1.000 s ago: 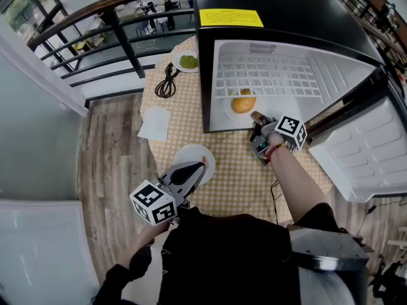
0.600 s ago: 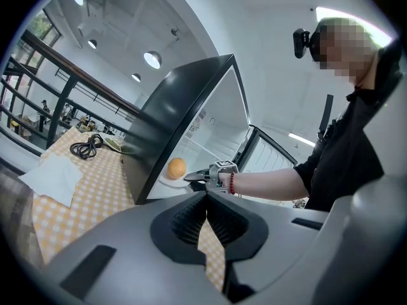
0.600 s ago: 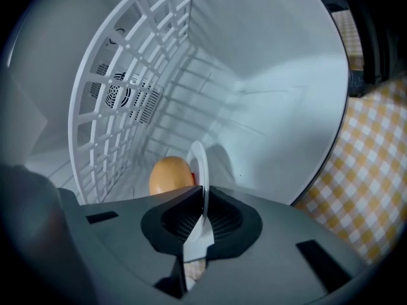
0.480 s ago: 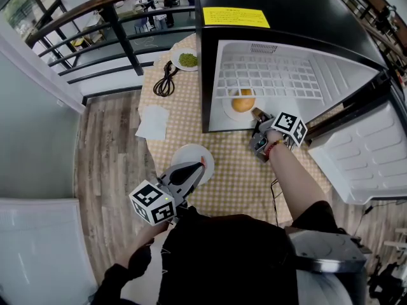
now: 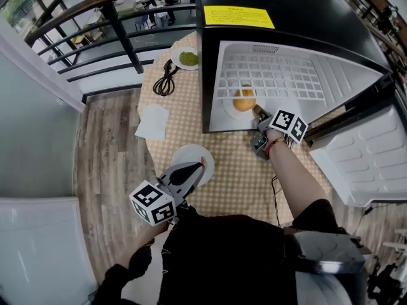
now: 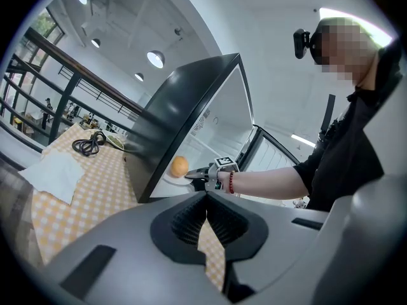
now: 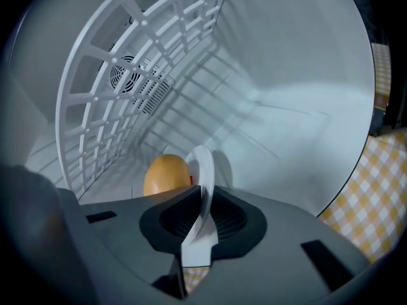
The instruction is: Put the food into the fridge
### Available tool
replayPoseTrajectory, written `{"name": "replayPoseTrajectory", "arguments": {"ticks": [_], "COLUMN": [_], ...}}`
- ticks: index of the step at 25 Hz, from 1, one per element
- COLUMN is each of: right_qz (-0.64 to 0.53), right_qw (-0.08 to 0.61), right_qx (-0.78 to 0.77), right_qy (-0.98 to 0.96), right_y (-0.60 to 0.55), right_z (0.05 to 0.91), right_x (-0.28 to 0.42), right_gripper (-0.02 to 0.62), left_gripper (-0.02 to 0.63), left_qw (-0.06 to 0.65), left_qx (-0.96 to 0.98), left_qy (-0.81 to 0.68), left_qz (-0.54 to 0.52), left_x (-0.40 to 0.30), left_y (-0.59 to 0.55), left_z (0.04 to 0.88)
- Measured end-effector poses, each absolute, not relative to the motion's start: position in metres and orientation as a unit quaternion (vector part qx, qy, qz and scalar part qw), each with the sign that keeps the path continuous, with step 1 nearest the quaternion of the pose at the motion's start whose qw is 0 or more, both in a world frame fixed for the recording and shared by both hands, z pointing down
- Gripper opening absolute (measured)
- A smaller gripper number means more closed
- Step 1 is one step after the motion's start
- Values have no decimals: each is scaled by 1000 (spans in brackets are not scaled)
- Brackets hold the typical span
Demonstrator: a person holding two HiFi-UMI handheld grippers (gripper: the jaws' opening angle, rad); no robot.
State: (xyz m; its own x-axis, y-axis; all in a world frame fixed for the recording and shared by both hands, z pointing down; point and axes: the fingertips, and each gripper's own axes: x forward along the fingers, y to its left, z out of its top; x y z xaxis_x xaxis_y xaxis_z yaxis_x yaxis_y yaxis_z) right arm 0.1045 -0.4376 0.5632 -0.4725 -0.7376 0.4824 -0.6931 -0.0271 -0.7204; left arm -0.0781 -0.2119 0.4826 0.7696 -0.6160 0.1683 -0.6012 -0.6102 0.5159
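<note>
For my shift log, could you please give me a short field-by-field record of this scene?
Fridge: open, door swung to the right, standing on the checked table
Right gripper: shut on the rim of a white plate, inside the fridge
Food: one round orange item on that plate
Left gripper: shut, empty, near an empty plate on the table
Also on table: dish of green food, black cable, white napkin

Head view steeply down, right gripper view close inside, left one farther off — fridge point(image 5: 299, 8) shared
</note>
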Motion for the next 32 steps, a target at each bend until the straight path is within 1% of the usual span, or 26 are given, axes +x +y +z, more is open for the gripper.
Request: {"name": "replayPoseTrajectory", "arguments": {"ticks": [8,13,29,32], "right_qz": [-460,-414,-315,-295], "right_qw": [-17,-51,-114,-136], "right_qx": [-525,-538,-561,-570], "right_qy": [716,733,757,755], "right_y": [-443,-445,-452,-453], "right_z": [561,558,552,552], "right_x": [103,102,101,104], "right_gripper": [58,75,104,115], "left_gripper": [12,12,12,12], "left_qw": [287,287,296,295], "left_qx": [895,894,889,889], "left_qy": [-340,-343,-348,-349], "left_qz": [-13,-14,-21,-22], "left_x": [-79,-82,-87,-88], "left_y": [-212,-212,-210,-210], "left_z": [485,485,489,490]}}
